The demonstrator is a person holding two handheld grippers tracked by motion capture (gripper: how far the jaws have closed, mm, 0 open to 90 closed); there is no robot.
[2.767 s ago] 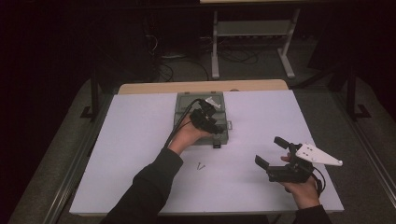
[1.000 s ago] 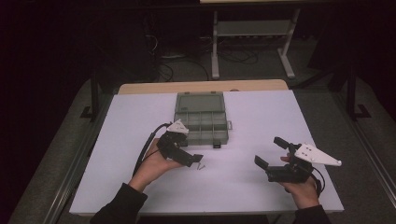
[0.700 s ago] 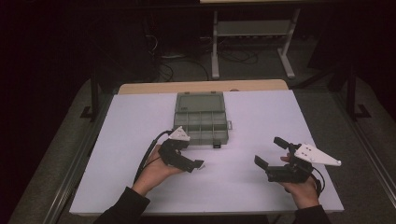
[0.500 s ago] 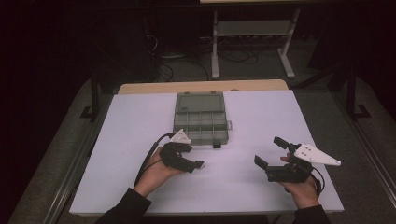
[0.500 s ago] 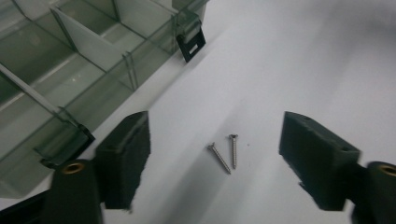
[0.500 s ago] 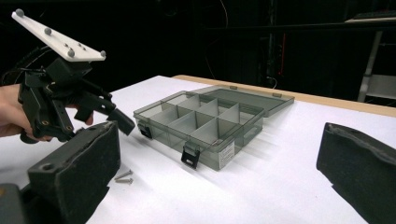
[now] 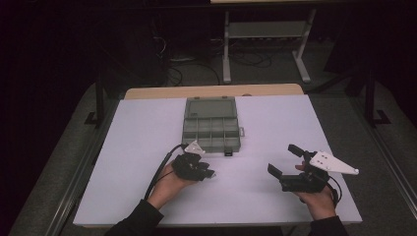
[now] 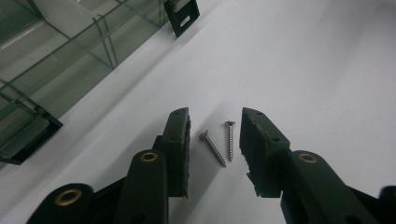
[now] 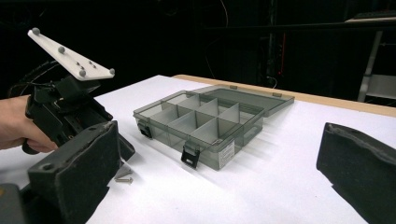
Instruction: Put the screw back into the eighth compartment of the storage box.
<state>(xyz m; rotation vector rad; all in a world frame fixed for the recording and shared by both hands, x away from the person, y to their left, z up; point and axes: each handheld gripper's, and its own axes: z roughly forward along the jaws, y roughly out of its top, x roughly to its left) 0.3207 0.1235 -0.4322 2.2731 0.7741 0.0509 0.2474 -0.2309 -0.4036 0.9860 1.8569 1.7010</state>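
Observation:
Two small metal screws (image 8: 212,148) lie side by side on the white table (image 7: 147,128). My left gripper (image 8: 215,116) is lowered over them, one jaw on each side. Its jaws have just been closing, but a gap remains and the pads do not touch either screw. In the high view the left gripper (image 7: 209,173) sits just in front of a clear grey compartment box (image 7: 211,125) with its lid open. My right gripper (image 7: 283,160) is held at the front right, open, with nothing between its jaws. From the right gripper view the screws (image 9: 123,177) lie near the box (image 9: 205,121).
The box's black latch (image 8: 182,16) and near corner (image 8: 28,140) lie close to the left gripper. A cable (image 7: 162,169) trails from the left gripper towards the table's front. A tan strip (image 7: 211,91) edges the far side; a metal stand (image 7: 265,34) is on the floor beyond.
My left gripper left the box, came towards the table's front, sank over the two screws, and its jaws narrowed around them. The right gripper stayed still.

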